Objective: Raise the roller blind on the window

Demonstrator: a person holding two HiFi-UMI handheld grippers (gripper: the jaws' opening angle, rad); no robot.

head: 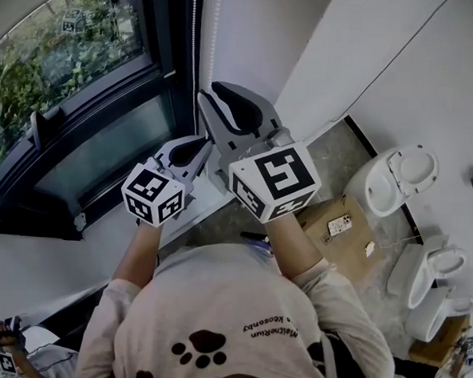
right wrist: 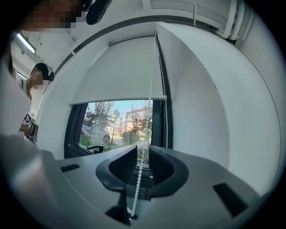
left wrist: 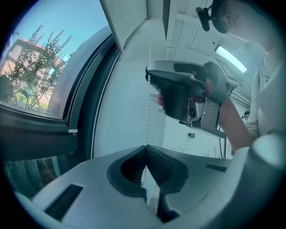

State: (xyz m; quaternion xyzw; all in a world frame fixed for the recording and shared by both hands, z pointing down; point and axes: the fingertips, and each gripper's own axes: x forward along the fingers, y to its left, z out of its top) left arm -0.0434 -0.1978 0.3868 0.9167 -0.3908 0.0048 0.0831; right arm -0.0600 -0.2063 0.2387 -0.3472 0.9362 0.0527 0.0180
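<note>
**A:** What sort of room is this?

**B:** In the head view, a dark-framed window (head: pixel 104 136) fills ten o'clock, with green trees (head: pixel 36 76) in bright daylight outside.

**A:** And the rest?

**B:** A plain white wall (head: pixel 404 59) runs across one to two o'clock, above a mottled grey floor (head: pixel 334 154). White toilet bowls (head: pixel 393 179) stand on the floor at three to four o'clock, with a cardboard box (head: pixel 338 226) just beside them. In the left gripper view, a ceiling light (left wrist: pixel 230 58) glows at two o'clock.

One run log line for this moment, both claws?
left claw: shut on white bead chain | right claw: open, chain between | white roller blind: partly raised
</note>
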